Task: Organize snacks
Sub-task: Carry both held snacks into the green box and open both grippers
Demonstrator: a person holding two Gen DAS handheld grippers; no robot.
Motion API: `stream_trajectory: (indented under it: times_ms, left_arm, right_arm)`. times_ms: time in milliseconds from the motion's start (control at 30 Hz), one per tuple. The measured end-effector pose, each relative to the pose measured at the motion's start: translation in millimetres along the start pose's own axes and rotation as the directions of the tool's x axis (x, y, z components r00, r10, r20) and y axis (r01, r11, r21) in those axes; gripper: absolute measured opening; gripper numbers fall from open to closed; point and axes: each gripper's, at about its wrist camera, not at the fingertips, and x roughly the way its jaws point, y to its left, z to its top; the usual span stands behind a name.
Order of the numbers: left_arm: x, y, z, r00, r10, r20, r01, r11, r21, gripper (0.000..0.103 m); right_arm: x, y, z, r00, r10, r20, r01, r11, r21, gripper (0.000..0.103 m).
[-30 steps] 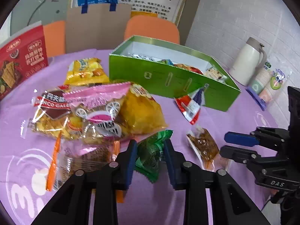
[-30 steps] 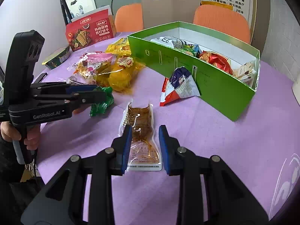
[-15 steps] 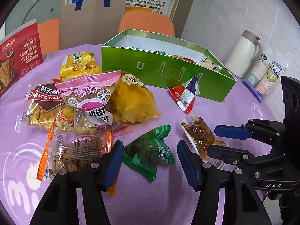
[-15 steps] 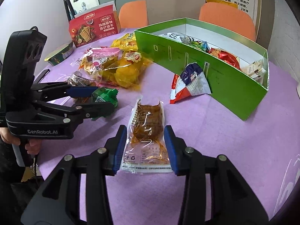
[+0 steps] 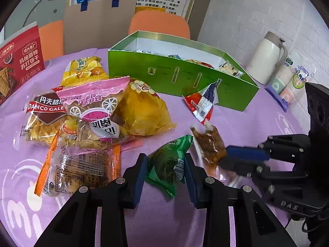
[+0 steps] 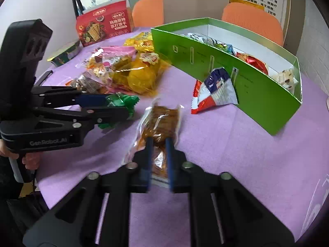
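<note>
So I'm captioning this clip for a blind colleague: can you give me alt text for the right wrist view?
The right gripper is shut on a clear packet of brown snack on a purple tablecloth. To its left, the left gripper pinches a green packet. Behind them, loose snack bags lie piled beside an open green box partly filled with snacks.

A white thermos (image 5: 267, 58) stands beside sleeved paper cups (image 5: 287, 82); orange chairs (image 5: 160, 23) and seemingly a paper bag (image 5: 98, 26) behind.

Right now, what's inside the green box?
The green box holds several snack packets: a red one, a blue-green one and a small biscuit pack. Its front wall hides whatever lies lower down.
</note>
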Motion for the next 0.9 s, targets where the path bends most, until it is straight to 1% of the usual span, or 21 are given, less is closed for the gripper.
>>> stream_trajectory:
  times_ms: [33,100,267,300,333,367,400,433,533,667,767,800,867,900]
  left_arm:
    - [-2.3,0.4,0.1,1.0,-0.007,0.004,0.007,1.0,-0.004,0.033]
    - [-8.7,0.7,1.5,1.0,-0.018,0.016,0.018,1.0,-0.014,0.033]
    - [-31.8,1.3,10.1,0.996,-0.049,0.07,0.051,0.998,-0.027,0.032]
    - [-37.8,1.5,12.1,0.995,-0.052,0.084,0.055,0.998,-0.027,0.032]
    - [-42.5,1.8,14.2,0.994,-0.051,0.095,0.054,0.998,-0.029,0.032]
    - [-47.6,1.4,16.4,0.993,-0.046,0.108,0.05,0.998,-0.031,0.032]
    - [-51.7,1.8,18.0,0.992,-0.043,0.119,0.048,0.998,-0.033,0.032]
    - [-57.1,2.8,19.2,0.991,-0.04,0.131,0.045,0.998,-0.035,0.032]
    - [-65.8,5.0,21.7,0.988,-0.026,0.152,0.033,0.999,-0.042,0.032]
    - [-69.7,9.9,21.2,0.987,-0.021,0.157,0.03,0.998,-0.056,0.032]
    - [-69.3,11.8,17.9,0.988,-0.017,0.153,0.026,0.998,-0.058,0.032]
    - [-69.1,12.5,17.4,0.988,-0.016,0.152,0.025,0.998,-0.057,0.032]
    - [-68.8,14.7,17.1,0.989,-0.014,0.15,0.023,0.998,-0.061,0.033]
    - [-68.4,16.4,18.0,0.989,-0.015,0.15,0.025,0.998,-0.064,0.033]
  right_arm:
    - [-2.7,-0.9,0.6,1.0,0.008,0.005,-0.008,1.0,0.008,0.002]
    - [-6.4,-1.4,0.5,1.0,-0.007,0.017,0.007,1.0,0.004,0.001]
    - [-11.4,-7.8,-4.4,1.0,-0.003,0.011,0.003,0.999,0.033,0.002]
    - [-13.0,-9.9,-5.0,1.0,0.0,0.019,-0.001,0.999,0.053,0.007]
    - [-13.6,-11.4,-4.3,1.0,0.006,0.022,-0.007,0.998,0.069,0.025]
    - [-13.7,-12.8,-3.1,1.0,0.01,0.027,-0.012,0.996,0.084,0.038]
    - [-13.4,-13.7,-1.3,0.999,0.005,0.035,-0.008,0.995,0.101,0.058]
    - [-12.1,-12.7,1.2,0.999,0.0,0.039,-0.005,0.993,0.114,0.06]
    - [-3.3,-10.4,12.0,0.999,0.032,0.028,-0.035,0.989,0.147,0.06]
    - [18.2,0.5,28.6,1.0,0.003,-0.005,-0.003,0.991,0.134,0.061]
    - [32.2,5.9,36.1,1.0,0.015,-0.021,-0.013,0.992,0.123,0.061]
    - [35.7,8.3,36.8,1.0,0.002,-0.029,0.001,0.994,0.11,0.06]
    - [36.9,9.3,34.4,0.999,-0.03,-0.025,0.032,0.996,0.083,0.048]
    - [35.5,8.0,32.9,1.0,-0.027,-0.014,0.028,0.997,0.077,0.046]
